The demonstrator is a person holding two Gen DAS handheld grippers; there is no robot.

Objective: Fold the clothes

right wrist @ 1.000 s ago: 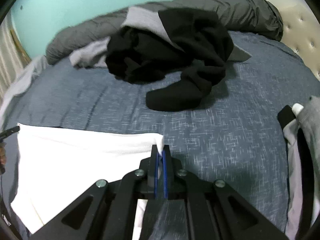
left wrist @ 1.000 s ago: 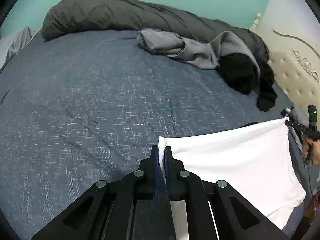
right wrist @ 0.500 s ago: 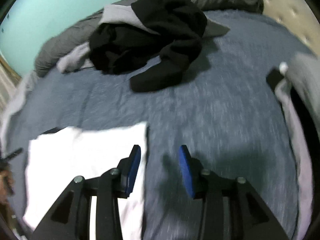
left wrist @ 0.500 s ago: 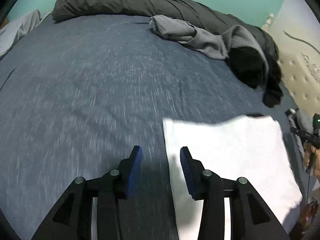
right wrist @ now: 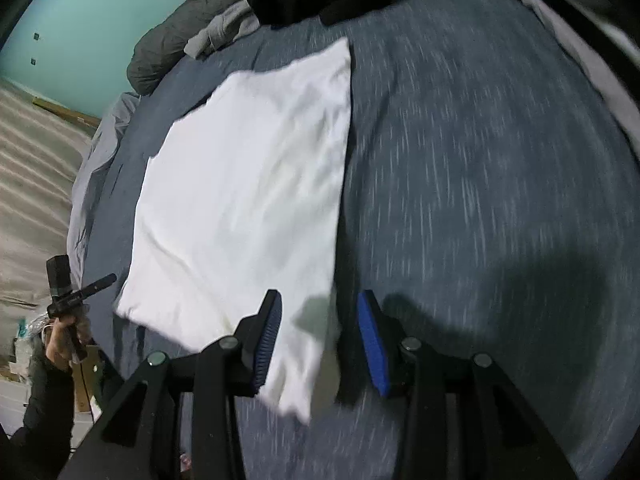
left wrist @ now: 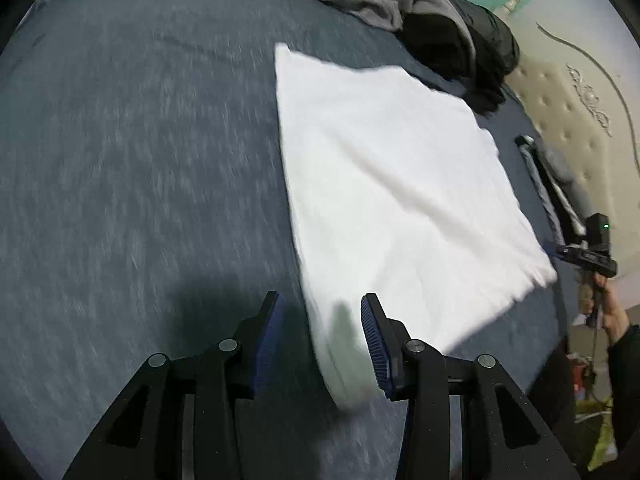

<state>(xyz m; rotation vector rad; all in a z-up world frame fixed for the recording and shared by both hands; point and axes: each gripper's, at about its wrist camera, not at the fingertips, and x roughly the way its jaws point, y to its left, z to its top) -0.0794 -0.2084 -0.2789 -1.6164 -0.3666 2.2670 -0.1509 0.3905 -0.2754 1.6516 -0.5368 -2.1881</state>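
A white folded garment (left wrist: 392,184) lies flat on the blue-grey bed (left wrist: 140,152). My left gripper (left wrist: 322,340) is open above its near left corner, and the cloth edge shows between the blue pads without being held. The same garment (right wrist: 248,184) appears in the right wrist view. There my right gripper (right wrist: 318,340) is open over the near right corner, its left pad (right wrist: 266,340) above the white cloth. Both views are blurred by motion.
A pile of black and grey clothes (left wrist: 436,36) and a rolled dark duvet (right wrist: 168,52) lie at the far side of the bed. A cream tufted headboard (left wrist: 568,120) stands to the right. A person's hand (left wrist: 600,292) holds the other gripper.
Both grippers let go of the garment's far corners and opened. They have pulled back to its near edge, and the white garment now lies spread flat on the bed.
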